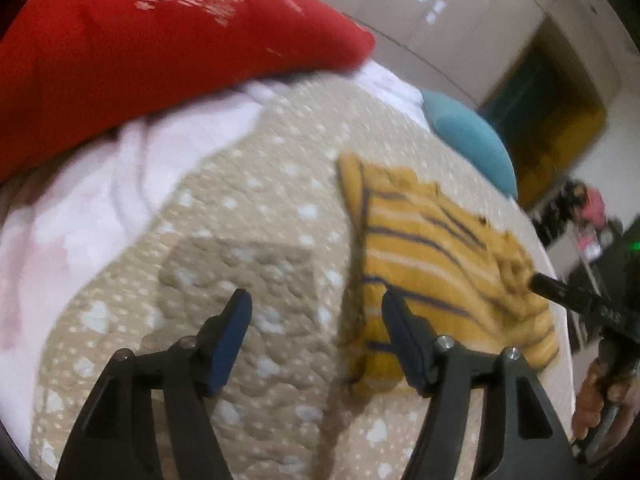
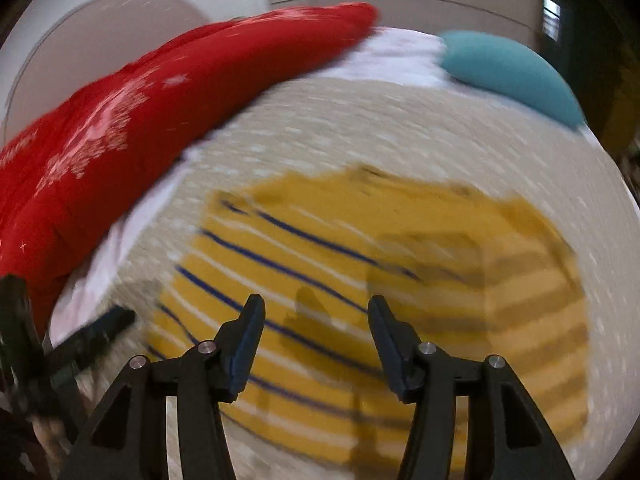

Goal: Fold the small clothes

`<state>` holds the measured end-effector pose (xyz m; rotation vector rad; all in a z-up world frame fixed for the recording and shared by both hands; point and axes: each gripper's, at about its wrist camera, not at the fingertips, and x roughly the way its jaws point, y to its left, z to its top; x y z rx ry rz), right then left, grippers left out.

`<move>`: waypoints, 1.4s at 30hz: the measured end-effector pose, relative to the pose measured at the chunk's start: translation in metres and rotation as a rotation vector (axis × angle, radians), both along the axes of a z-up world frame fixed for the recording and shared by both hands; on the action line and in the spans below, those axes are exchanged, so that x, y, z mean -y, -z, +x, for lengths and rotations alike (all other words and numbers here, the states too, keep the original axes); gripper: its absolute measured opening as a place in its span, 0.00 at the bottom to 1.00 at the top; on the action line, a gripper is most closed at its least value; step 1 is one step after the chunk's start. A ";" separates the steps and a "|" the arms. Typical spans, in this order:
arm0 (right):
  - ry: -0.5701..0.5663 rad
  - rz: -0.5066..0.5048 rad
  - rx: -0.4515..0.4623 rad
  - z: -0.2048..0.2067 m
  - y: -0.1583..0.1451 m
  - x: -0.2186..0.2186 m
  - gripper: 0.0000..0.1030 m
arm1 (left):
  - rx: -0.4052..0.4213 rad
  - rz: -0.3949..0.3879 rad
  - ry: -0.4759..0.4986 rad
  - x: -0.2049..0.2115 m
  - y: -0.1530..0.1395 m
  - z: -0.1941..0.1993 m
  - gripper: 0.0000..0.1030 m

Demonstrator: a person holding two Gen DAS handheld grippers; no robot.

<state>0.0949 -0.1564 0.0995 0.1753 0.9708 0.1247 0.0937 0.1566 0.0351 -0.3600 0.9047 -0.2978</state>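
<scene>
Where the beige quilted bedspread [image 1: 256, 240] with pale dots fills most of the left wrist view, spread bumpy and flat as the work surface, edged on the far left by a white-pink blanket [image 1: 100, 200]. Topped at the far side by a big red pillow [image 1: 140, 40] with a white print, and further right a teal cushion [image 1: 468, 136] near the bed's edge. Beyond those, pale glossy wall panels [image 1: 440, 8] with light reflections, and a dark doorway showing green and yellow [image 1: 552, 116] on the far right.

Yellow garment with navy and white stripes [image 1: 432, 252] lying on the bedspread, right of centre in the left wrist view, rumpled along its right edge; blurred but broad and central in the right wrist view [image 2: 360, 280].

Left gripper [image 1: 316, 336] hovering over the bedspread at the garment's near left edge, fingers spread wide, nothing between them. Also seen blurred at the left edge of the right wrist view [image 2: 92, 332].

Right gripper [image 2: 316, 340] above the garment, fingers wide apart and holding nothing. Seen from the left wrist view too, its black tip [image 1: 560, 288] at the garment's right edge; contact cannot be told through the blur.
</scene>
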 end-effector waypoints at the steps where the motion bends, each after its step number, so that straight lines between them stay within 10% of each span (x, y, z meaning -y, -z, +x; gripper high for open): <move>1: 0.025 0.000 -0.006 -0.012 0.006 0.015 0.56 | -0.016 -0.001 0.043 0.006 0.004 0.000 0.64; 4: 0.111 0.002 -0.061 -0.050 0.033 0.068 0.56 | -0.015 0.113 0.124 0.033 0.007 -0.004 0.61; 6: 0.182 -0.028 -0.083 -0.066 0.048 0.095 0.56 | 0.008 0.261 0.083 0.042 0.005 -0.008 0.42; 16: 0.397 0.105 0.019 -0.137 0.057 0.150 0.57 | 0.136 0.608 -0.058 0.063 0.001 -0.020 0.53; 34: 0.367 0.317 0.102 -0.180 0.078 0.156 0.64 | 0.066 -0.120 -0.147 0.010 0.009 -0.028 0.70; 42: 0.391 0.599 0.099 -0.119 0.097 0.181 0.64 | 0.083 -0.121 -0.040 0.047 0.011 -0.032 0.75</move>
